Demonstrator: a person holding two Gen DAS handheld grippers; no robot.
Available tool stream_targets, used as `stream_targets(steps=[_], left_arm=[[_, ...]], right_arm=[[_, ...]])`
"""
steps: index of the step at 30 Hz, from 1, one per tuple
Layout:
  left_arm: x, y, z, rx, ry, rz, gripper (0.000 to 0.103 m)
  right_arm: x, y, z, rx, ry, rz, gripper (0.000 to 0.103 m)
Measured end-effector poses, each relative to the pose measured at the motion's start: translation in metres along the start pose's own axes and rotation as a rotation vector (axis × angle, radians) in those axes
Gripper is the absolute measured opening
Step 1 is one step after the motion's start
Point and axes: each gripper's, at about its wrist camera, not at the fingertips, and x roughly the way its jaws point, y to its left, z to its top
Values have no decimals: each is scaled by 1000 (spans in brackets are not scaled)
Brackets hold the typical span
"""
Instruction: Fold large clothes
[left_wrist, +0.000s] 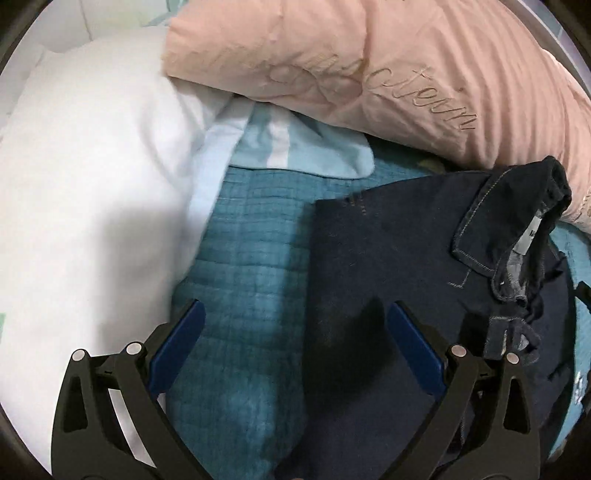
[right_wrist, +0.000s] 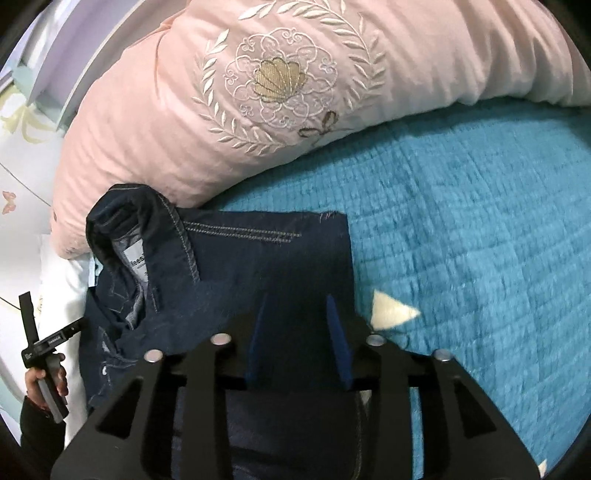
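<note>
Dark denim garment (right_wrist: 266, 258): folded flat on teal quilted bed cover (right_wrist: 480, 240), waistband end with white label (right_wrist: 136, 264) bunched against pink embroidered pillow (right_wrist: 229, 110). Long axis running from pillow toward both wrist cameras. Directly below right hand-held gripper (right_wrist: 295, 306); blue pads partly apart above the fabric, nothing pinched between them. To the right of left hand-held gripper (left_wrist: 295, 314) in left view: jaws spread wide and empty, left pad over bare cover, right pad over the garment's straight folded edge. White bedding (left_wrist: 81, 184) farther left. Judgement: right hand nearer, already over the garment's body; left hand placed at the long side edge. Next fold likely across the long axis, near end carried toward waistband.
</note>
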Motion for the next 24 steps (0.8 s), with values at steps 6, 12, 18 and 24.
stream_targets(steps=[6,12,18,24], left_arm=[[16,-8,17,20,24,15,99],[31,-26,44,66,34,4,99],[52,-30,57,43,83,-44,99],[71,-38,61,30,100,-50,99]], right_arm=[[-1,-7,17,-8,-19,-30,43],[18,-24,37,53,45,-5,47],[41,-34,46,70,117,19,47],[51,-21,51,3,115,-4,50]])
